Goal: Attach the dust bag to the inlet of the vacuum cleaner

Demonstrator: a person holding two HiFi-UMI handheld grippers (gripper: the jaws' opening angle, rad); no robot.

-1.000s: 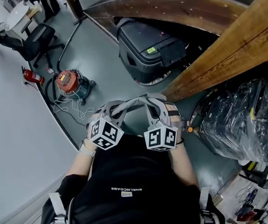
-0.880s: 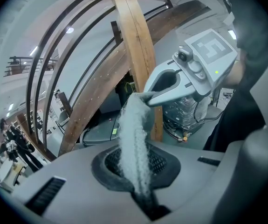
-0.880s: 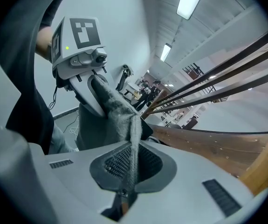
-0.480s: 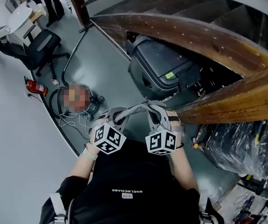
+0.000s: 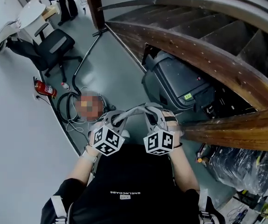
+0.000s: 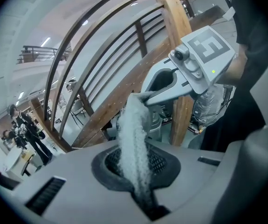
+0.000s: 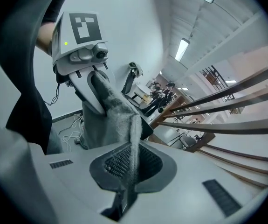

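Grey cloth is our bag (image 5: 136,110), pulled tight between our two grippers. The left gripper (image 5: 119,119) and the right gripper (image 5: 153,113) each pinch one end of it hard.

Just ahead and to the left of our left fingers sits the vacuum (image 5: 89,107), with white wires (image 5: 75,125) on the floor beside it. Ahead of our right fingers a black machine (image 5: 180,85) stands under wooden stairs (image 5: 194,45).

A second ago the vacuum was farther from our left fingers. The plastic bundle (image 5: 236,164) has slid off to the right. We still pinch the bag the same way.
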